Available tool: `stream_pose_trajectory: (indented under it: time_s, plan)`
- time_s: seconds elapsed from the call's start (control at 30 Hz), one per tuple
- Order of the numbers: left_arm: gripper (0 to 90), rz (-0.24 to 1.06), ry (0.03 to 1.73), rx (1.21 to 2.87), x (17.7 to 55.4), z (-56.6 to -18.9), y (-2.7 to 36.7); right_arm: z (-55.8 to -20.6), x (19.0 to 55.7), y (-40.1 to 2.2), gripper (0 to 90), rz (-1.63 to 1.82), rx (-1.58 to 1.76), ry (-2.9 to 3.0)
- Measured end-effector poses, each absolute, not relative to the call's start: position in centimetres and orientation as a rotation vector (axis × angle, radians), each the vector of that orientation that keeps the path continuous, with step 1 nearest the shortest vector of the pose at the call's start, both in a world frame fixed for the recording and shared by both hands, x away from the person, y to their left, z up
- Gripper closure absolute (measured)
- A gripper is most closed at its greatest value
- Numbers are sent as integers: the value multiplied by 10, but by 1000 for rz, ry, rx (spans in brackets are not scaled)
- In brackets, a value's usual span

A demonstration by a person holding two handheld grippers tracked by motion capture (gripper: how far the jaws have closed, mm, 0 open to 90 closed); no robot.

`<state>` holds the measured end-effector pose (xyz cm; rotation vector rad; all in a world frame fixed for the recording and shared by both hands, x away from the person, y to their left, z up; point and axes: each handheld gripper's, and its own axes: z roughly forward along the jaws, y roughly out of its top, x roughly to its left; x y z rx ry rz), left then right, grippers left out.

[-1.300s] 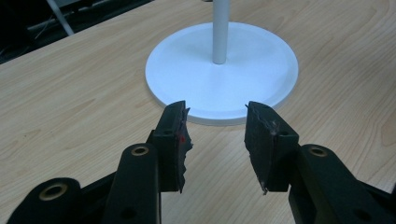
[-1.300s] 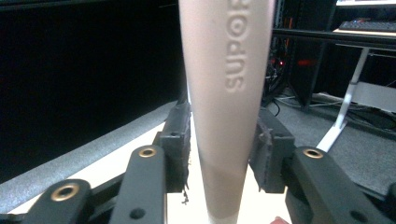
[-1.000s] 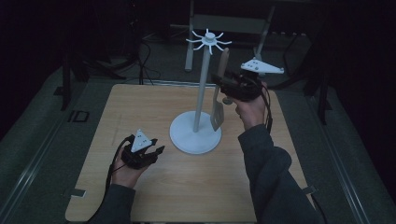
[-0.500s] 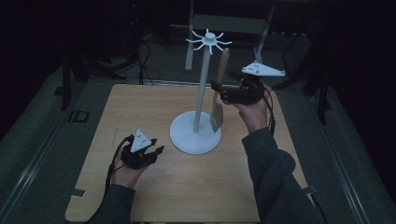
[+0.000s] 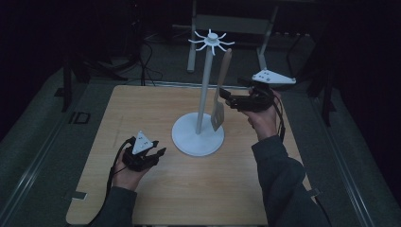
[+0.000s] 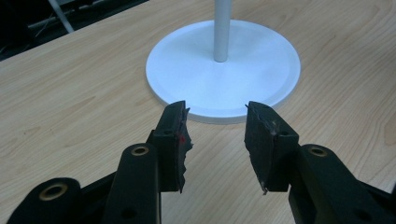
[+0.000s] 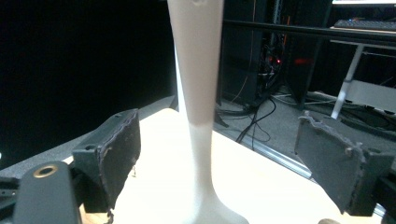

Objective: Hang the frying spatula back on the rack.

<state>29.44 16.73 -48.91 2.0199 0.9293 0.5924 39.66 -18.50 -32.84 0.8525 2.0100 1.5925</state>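
A white stand [image 5: 204,94] with a round base [image 5: 197,137] and a ring of hooks [image 5: 212,40] on top rises mid-table. A spatula [image 5: 221,90] with a pale handle hangs from one hook, blade down beside the pole. My right gripper [image 5: 228,98] is level with the handle, to its right. Its jaws have just been opening, and in the right gripper view the right gripper [image 7: 219,158] stands open, the spatula handle [image 7: 198,70] between the pads and touching neither. My left gripper [image 5: 157,150] rests low on the table, and in its own view the left gripper [image 6: 215,140] is open and empty, facing the base [image 6: 224,70].
The wooden tabletop [image 5: 142,109] has bare room around the stand's base. Dark floor, cables and the legs of other furniture [image 5: 265,35] lie beyond the far edge. The person's sleeves come in from the bottom.
The right gripper's jaws have spread off the spatula handle, and the hand has drawn slightly back to the right. The spatula stays hanging on the stand. The left gripper has not moved.
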Motion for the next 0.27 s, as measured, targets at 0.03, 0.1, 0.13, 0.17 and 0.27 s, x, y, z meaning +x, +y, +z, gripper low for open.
stream_pose_trajectory:
  time_s: [0.03,0.1,0.13,0.17,0.27]
  plan:
    - [589,592,934,2016,294,-489,168,-330,395,-187,146,1595,855,2011]
    - [590,592,938,2014,295,-490,169,-333,393,-192,146,1599,861,2016]
    - [590,591,943,2012,295,-490,169,-335,392,-194,146,1600,865,2017]
    - [589,591,943,2012,295,-490,169,-335,392,-194,146,1600,865,2017]
    - [589,593,953,2010,295,-491,172,-345,389,-204,146,1587,879,2040]
